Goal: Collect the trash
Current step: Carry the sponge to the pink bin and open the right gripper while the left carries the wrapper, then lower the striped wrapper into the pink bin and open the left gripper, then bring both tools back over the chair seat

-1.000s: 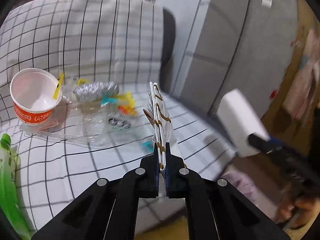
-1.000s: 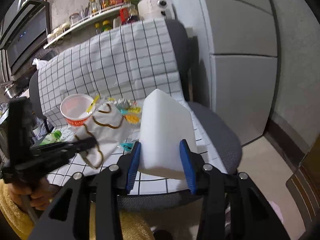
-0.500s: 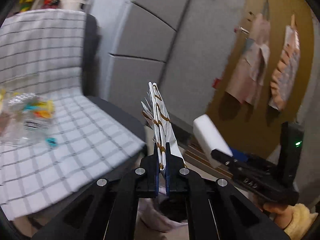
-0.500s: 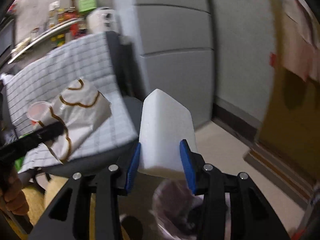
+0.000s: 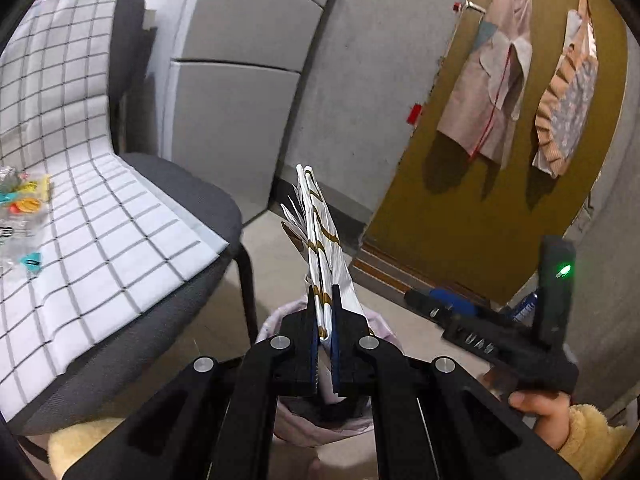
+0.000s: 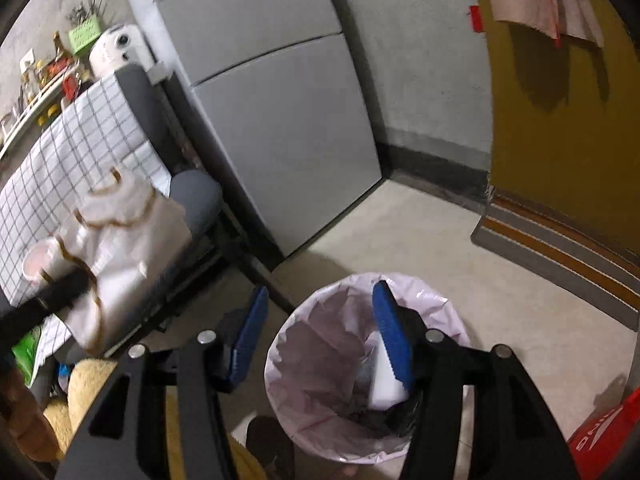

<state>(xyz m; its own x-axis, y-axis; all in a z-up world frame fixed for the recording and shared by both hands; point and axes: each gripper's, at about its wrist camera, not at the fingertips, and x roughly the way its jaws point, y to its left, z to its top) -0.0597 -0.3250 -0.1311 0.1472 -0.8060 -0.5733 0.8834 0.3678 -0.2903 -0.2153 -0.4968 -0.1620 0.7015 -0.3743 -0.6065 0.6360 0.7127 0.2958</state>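
My left gripper [image 5: 325,300] is shut on a flattened white paper wrapper with gold lines [image 5: 320,240], held above a trash bin with a pale pink liner [image 5: 276,320]. The wrapper also shows in the right wrist view [image 6: 120,248]. My right gripper [image 6: 320,312] is open over the bin [image 6: 320,360]. A white foam block [image 6: 382,380] lies inside the bin against the right finger's side. More wrappers [image 5: 20,204] lie on the chair's checked cover [image 5: 100,232].
A grey chair [image 5: 188,216] stands left of the bin. A grey cabinet [image 6: 280,120] stands behind it. A yellow-brown door [image 5: 500,160] with hanging cloths is on the right. A red bag [image 6: 604,432] sits at the lower right. A paper cup [image 6: 40,260] stands on the chair.
Both grippers swung from the chair to over the bin. My right gripper opened and the white foam block dropped into the bin. The left still holds the wrapper.
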